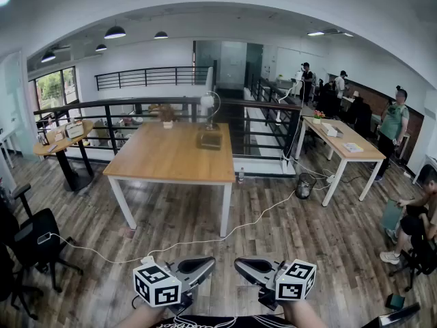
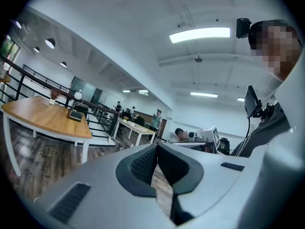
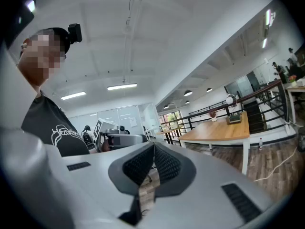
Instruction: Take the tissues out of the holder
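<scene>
A dark box-shaped holder [image 1: 210, 139] sits near the far right edge of a wooden table [image 1: 171, 159], well away from me across the floor. It also shows small in the left gripper view [image 2: 75, 114] and the right gripper view [image 3: 234, 119]. No tissues can be made out at this distance. Both grippers are held low and close to my body, tips pointing at each other. The left gripper [image 1: 210, 261] [image 2: 156, 147] is shut with nothing in it. The right gripper [image 1: 239, 262] [image 3: 153, 145] is shut and empty too.
A globe lamp [image 1: 208, 102] and a small plant [image 1: 167, 115] stand on the table. A white cable [image 1: 205, 238] runs across the wood floor. A black office chair [image 1: 31, 241] is at left; a second table [image 1: 341, 145] and several people are at right. A black railing [image 1: 136, 108] runs behind.
</scene>
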A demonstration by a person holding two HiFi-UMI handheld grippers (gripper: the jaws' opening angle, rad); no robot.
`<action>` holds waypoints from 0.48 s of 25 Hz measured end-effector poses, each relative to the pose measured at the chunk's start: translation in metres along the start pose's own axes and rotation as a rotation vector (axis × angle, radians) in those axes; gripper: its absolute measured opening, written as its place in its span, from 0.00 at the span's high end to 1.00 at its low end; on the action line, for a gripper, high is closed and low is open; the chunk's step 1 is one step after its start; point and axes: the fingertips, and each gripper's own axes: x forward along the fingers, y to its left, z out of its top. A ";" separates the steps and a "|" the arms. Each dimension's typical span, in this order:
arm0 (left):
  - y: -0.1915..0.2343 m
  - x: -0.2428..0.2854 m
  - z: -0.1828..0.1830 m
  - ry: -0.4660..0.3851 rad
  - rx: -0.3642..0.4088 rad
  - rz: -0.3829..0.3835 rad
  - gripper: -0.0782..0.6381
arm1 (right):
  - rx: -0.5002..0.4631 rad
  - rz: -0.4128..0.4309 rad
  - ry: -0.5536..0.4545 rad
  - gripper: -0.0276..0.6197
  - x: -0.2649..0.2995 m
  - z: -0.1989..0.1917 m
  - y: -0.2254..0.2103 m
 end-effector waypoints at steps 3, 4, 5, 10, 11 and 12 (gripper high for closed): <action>-0.003 -0.001 0.002 -0.002 0.002 0.006 0.87 | -0.004 -0.014 -0.005 0.93 -0.006 0.004 -0.002; -0.003 -0.002 0.002 -0.003 0.004 0.007 0.87 | -0.005 -0.018 -0.006 0.93 -0.006 0.004 -0.003; -0.003 -0.002 0.002 -0.003 0.007 0.008 0.87 | -0.006 -0.020 -0.006 0.93 -0.006 0.003 -0.003; -0.004 0.002 0.002 0.000 0.018 0.009 0.87 | 0.012 -0.037 -0.035 0.93 -0.011 0.005 -0.008; -0.005 0.002 0.002 0.002 0.019 0.009 0.87 | 0.019 -0.036 -0.041 0.93 -0.012 0.005 -0.009; -0.006 0.002 0.002 0.004 0.018 0.009 0.87 | 0.023 -0.034 -0.042 0.93 -0.012 0.005 -0.008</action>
